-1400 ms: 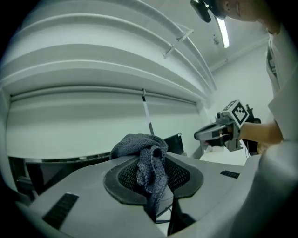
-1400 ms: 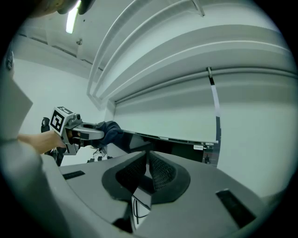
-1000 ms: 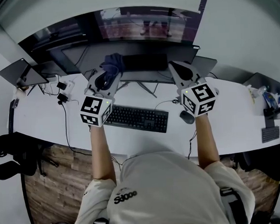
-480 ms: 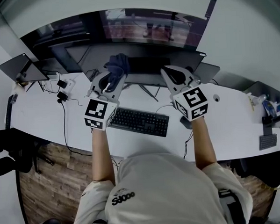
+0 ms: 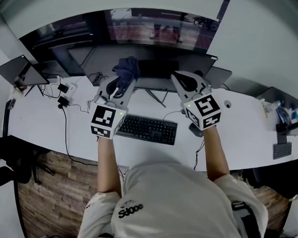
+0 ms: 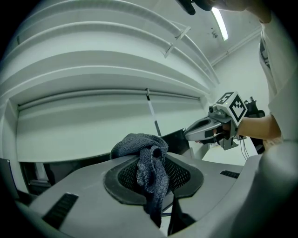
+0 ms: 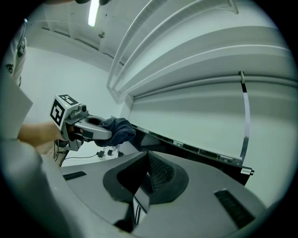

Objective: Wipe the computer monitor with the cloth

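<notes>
**Cloth held at the monitor's top edge**

The left tool (image 5: 122, 86) is pinching a dark blue cloth (image 5: 128, 68). In the left gripper view, the bunched fabric sits between its mesh pads and hangs down through the seam. In the head view, the cloth lies at 12 o'clock from that tool, at the upper edge of the dark computer monitor (image 5: 158, 67) and towards its left end. I cannot tell whether fabric and screen actually touch.

The right tool (image 5: 184, 83) is at 3 o'clock from the left one, level with it and well apart. It points at the monitor's right half. Its own view shows the pads pressed together with nothing between them.

A black keyboard (image 5: 147, 128) lies on the white tabletop (image 5: 50, 131) at 6 o'clock from the monitor, between the two forearms. A mouse (image 5: 194, 130) sits just beside the keyboard at 3 o'clock, under the right tool's marker cube. A second dark screen (image 5: 17, 71) stands at the tabletop's far left, about 9 o'clock from the monitor.
</notes>
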The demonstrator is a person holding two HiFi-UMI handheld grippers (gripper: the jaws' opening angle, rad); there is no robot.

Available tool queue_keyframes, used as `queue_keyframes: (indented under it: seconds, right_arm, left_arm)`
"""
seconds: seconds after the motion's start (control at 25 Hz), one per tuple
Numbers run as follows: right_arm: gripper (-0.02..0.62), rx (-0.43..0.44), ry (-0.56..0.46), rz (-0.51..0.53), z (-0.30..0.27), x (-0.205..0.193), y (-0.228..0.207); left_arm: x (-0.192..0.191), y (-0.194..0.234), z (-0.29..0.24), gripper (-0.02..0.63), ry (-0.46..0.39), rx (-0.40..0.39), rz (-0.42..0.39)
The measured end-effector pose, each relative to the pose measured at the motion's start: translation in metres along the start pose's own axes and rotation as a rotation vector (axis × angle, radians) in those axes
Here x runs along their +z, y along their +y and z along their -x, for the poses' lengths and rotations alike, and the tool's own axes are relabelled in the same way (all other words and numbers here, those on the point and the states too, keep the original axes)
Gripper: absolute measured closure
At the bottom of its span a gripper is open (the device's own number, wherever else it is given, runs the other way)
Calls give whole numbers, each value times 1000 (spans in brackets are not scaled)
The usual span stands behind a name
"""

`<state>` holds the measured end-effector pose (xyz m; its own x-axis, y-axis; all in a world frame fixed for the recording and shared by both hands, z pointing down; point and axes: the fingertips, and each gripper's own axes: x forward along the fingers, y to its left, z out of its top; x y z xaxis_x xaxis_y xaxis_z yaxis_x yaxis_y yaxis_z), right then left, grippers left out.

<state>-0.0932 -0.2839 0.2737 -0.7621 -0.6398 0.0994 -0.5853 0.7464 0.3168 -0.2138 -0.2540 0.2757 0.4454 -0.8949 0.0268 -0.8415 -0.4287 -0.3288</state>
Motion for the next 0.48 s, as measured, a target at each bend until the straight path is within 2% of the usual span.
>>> queue_keyframes:
  seconds: [0.48]
  right_arm:
    - [591, -10, -1, -5, 4, -2, -5]
  left_arm:
    - [1, -8, -3, 492, 3, -29, 13]
